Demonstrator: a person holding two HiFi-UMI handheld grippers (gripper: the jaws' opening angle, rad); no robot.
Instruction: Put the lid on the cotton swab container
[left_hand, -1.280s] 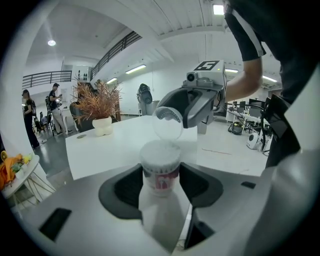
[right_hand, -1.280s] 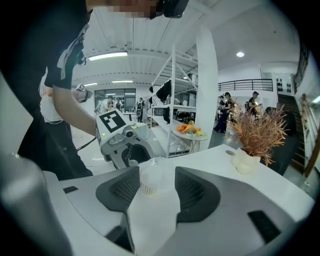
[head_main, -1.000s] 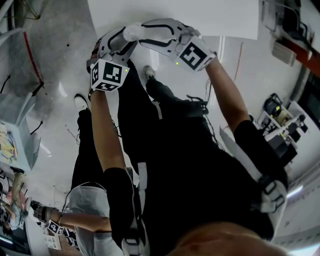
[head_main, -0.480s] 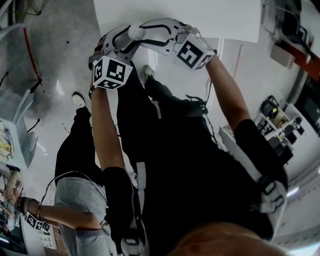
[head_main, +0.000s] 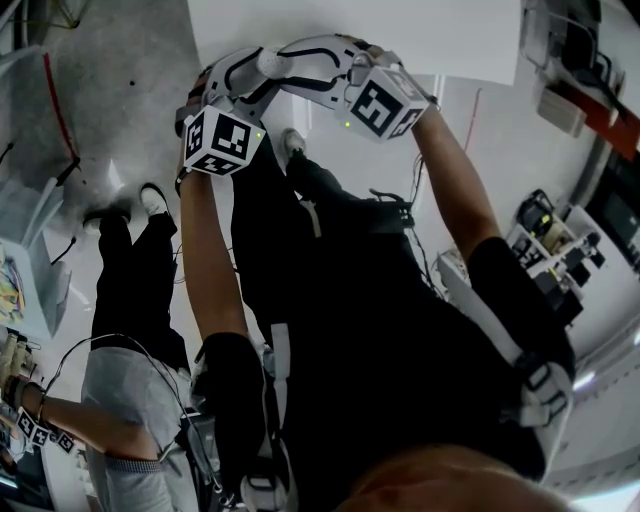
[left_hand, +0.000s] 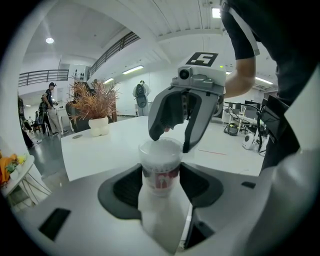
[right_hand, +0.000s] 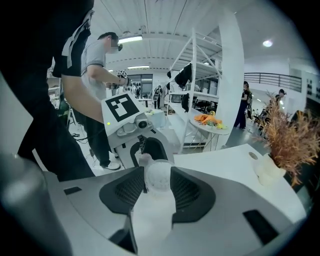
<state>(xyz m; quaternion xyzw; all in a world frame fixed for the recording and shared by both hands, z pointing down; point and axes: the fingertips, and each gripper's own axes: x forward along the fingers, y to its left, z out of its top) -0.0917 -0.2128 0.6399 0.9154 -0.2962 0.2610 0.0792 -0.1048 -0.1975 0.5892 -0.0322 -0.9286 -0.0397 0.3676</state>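
The cotton swab container, a clear tub with a red label, stands upright between the pads of my left gripper, which is shut on it. From the far side my right gripper straddles its top. In the right gripper view a clear round lid sits between the pads of my right gripper; the jaws are closing and the pads touch the lid's sides. The left gripper faces it just behind. In the head view the left gripper and right gripper meet tip to tip, hiding the container.
A white table lies beyond the grippers, with a dried plant in a white vase on it. Another person stands at my lower left. Shelving and equipment stand to the right.
Both grippers stay joined at the table edge, shifting only slightly. The other person at the lower left has moved further down and left.
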